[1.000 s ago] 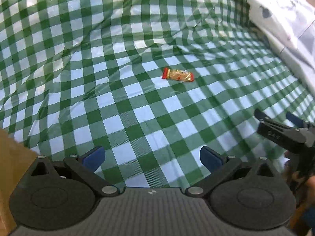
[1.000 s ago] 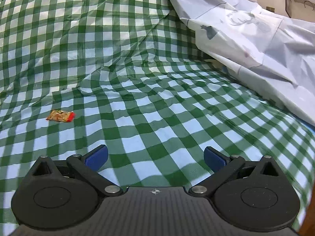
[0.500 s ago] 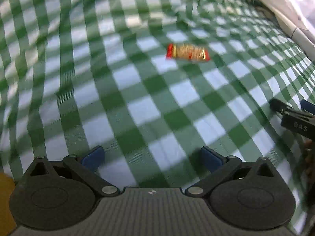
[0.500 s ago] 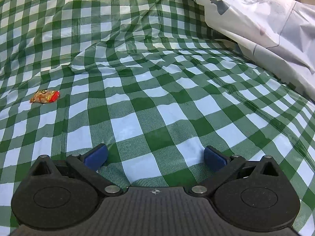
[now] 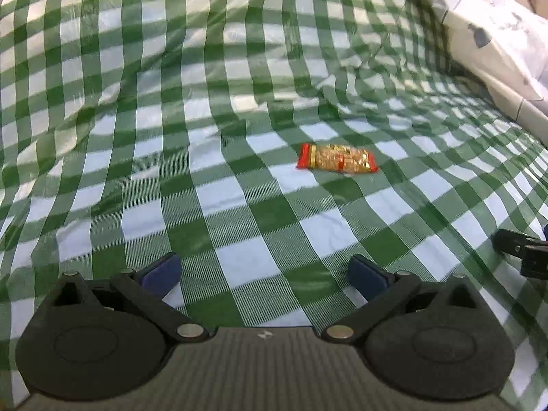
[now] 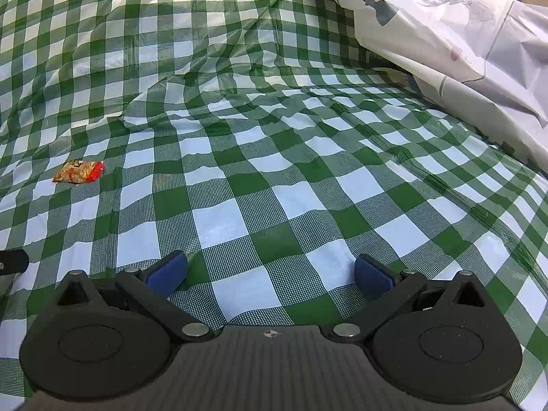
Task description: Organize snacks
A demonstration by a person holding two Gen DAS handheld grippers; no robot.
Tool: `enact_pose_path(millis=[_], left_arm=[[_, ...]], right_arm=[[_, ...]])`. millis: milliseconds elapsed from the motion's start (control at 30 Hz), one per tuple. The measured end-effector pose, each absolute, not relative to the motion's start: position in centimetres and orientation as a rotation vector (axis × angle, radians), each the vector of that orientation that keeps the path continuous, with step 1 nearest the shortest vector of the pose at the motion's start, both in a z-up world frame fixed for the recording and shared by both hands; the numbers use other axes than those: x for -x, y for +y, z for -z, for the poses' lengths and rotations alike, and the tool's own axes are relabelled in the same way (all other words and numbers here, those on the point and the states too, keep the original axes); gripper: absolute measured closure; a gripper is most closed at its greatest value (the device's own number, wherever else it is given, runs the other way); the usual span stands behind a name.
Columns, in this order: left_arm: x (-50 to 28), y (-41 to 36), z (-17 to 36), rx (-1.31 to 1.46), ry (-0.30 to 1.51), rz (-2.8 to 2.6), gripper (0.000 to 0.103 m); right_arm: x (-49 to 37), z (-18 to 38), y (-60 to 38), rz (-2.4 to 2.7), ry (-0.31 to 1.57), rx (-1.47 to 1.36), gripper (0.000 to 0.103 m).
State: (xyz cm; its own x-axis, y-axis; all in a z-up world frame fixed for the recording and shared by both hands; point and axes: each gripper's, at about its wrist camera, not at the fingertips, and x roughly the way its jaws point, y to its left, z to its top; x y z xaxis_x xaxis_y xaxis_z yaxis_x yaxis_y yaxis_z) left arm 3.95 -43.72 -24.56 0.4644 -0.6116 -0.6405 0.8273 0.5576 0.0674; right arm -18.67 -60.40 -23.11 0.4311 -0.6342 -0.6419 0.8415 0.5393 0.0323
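Observation:
A small red and gold snack packet (image 5: 337,162) lies flat on the green and white checked cloth (image 5: 239,205), ahead of my left gripper (image 5: 263,274) and slightly to its right. That gripper is open with nothing between its blue pads. In the right wrist view the same snack packet (image 6: 78,175) sits far off to the left. My right gripper (image 6: 270,274) is open and empty over the checked cloth (image 6: 274,188). A black part of the right gripper (image 5: 522,251) shows at the right edge of the left wrist view.
A crumpled white plastic sheet with grey prints (image 6: 462,34) lies over the cloth at the back right, also in the left wrist view as a white sheet (image 5: 496,34). The cloth is wrinkled and folded toward the back. A black bit of the left gripper (image 6: 12,262) shows at the left edge.
The left gripper has tilted and shifted, so the snack packet now sits lower and nearer the centre. The right gripper moved forward slightly. Both stayed open.

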Motion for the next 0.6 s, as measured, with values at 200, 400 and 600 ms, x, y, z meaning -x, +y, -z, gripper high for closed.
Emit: enact_pose_path(millis=[200, 400, 600], left_arm=[[-3.9, -43.45, 24.76, -0.391, 0.577, 0.922, 0.0], [-3.92, -43.32, 24.78, -0.39, 0.575, 0.922, 0.0], [-3.88, -43.23, 24.79, -0.389, 0.569, 0.923, 0.0]], right_arm=[[18.66, 23.11, -60.39, 0.947, 0.621, -0.376, 0.0], [18.67, 23.12, -60.39, 0.947, 0.621, -0.376, 0.0], [18.67, 23.12, -60.39, 0.947, 0.621, -0.376, 0.0]])
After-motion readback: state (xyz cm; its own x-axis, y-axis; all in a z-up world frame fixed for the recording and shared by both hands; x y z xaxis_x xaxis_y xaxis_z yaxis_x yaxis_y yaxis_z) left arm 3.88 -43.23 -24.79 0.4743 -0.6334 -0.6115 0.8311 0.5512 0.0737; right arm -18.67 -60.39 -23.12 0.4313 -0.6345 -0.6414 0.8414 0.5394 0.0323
